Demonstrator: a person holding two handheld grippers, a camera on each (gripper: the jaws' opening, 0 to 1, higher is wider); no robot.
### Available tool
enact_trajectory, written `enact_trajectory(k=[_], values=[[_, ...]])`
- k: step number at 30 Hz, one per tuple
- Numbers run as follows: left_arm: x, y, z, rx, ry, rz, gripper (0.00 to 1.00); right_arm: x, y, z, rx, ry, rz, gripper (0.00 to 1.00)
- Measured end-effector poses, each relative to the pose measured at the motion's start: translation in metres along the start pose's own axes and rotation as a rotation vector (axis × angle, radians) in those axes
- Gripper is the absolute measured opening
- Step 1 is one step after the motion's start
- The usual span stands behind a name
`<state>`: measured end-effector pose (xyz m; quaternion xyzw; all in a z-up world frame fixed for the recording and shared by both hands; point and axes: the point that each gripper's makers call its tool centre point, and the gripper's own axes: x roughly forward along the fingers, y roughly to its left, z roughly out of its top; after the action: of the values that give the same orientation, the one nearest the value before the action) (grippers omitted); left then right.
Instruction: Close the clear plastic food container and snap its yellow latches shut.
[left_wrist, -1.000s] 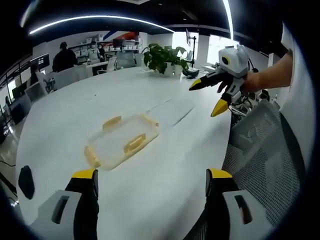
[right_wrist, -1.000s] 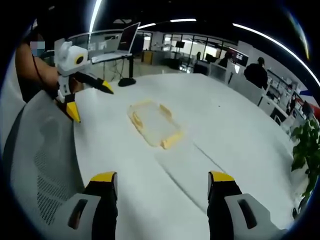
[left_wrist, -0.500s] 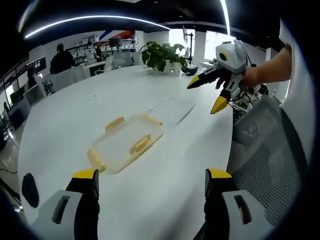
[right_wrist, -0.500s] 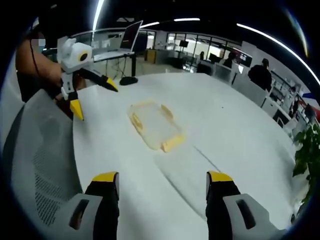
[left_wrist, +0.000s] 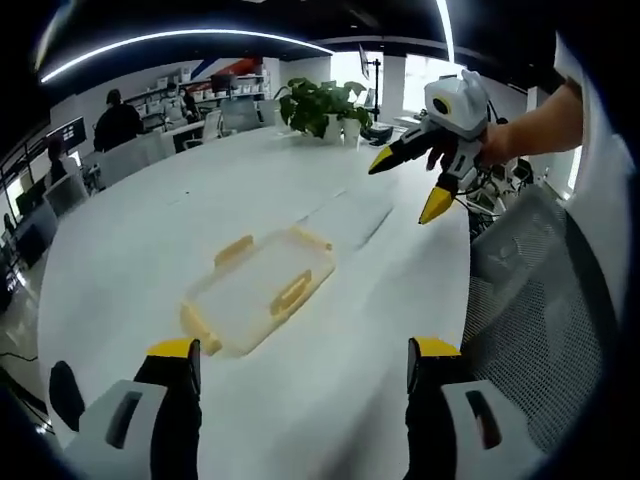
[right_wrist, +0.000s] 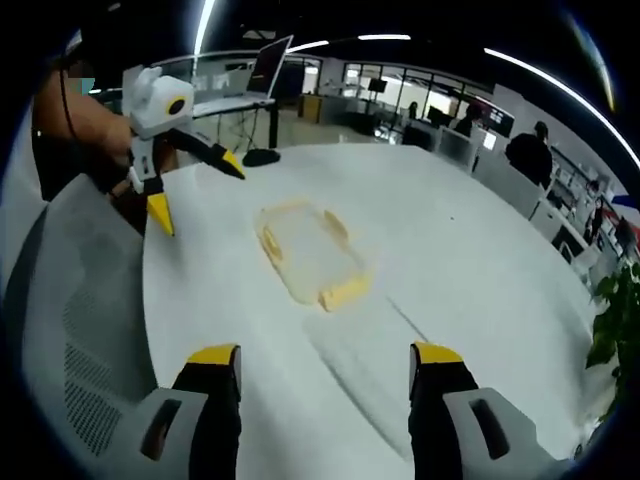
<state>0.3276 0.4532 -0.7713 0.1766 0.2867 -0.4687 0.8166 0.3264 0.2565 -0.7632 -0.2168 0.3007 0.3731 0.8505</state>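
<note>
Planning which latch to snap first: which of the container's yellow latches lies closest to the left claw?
The latch at the container's near short end, just beyond the left claw's left fingertip. The other latches sit along the long sides and the far end.

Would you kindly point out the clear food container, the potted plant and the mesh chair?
clear food container (left_wrist: 258, 292), left gripper view, lid centre
potted plant (left_wrist: 322, 103), left gripper view, leaves
mesh chair (right_wrist: 75, 300), right gripper view, backrest mesh

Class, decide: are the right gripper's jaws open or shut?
Open. The right gripper shows its yellow-tipped jaws spread wide apart above the white table, holding nothing.
</note>
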Motion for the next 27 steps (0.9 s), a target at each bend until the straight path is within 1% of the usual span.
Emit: enact_trajectory(k=[10,19,25,27], values=[[0.002,0.008,-0.002,0.013,0.018,0.000,0.83,0.009,-0.001,0.004,-0.037,0.012,0.023,0.67],[0.006,0.013,-0.003,0.029,0.029,-0.006,0.83,0.017,0.001,0.008,-0.051,0.013,0.041,0.67],[0.008,0.021,-0.001,0.047,0.032,-0.004,0.82,0.022,-0.002,0.013,-0.086,0.017,0.054,0.66],[0.008,0.025,0.000,0.064,0.040,-0.002,0.81,0.024,-0.004,0.015,-0.096,0.018,0.058,0.65]])
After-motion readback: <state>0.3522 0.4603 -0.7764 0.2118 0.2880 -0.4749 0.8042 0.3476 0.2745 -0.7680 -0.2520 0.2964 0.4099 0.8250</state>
